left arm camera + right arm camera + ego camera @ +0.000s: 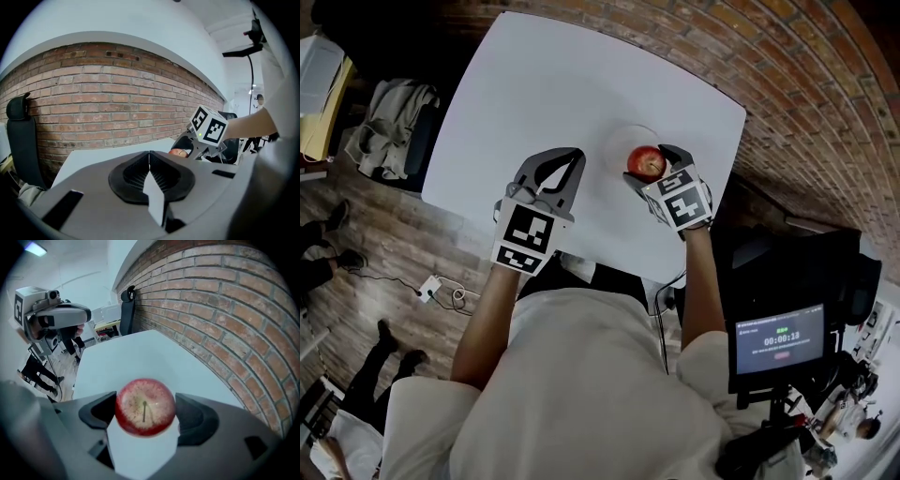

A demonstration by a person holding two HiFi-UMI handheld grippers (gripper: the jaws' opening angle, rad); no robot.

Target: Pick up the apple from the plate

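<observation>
- Right gripper (148, 414) is clamped on the round red apple (144, 404); hold that squeeze and lift straight up, clear of the pale round plate (619, 142).
- Left gripper (149, 153), jaws together, holds nothing.

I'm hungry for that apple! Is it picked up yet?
Almost. Done: the right hand-held gripper grips the apple. In hand: the lift; I cannot tell whether it has left the plate. Still to do: carry it clear. The left hand-held gripper is shut and empty.
</observation>
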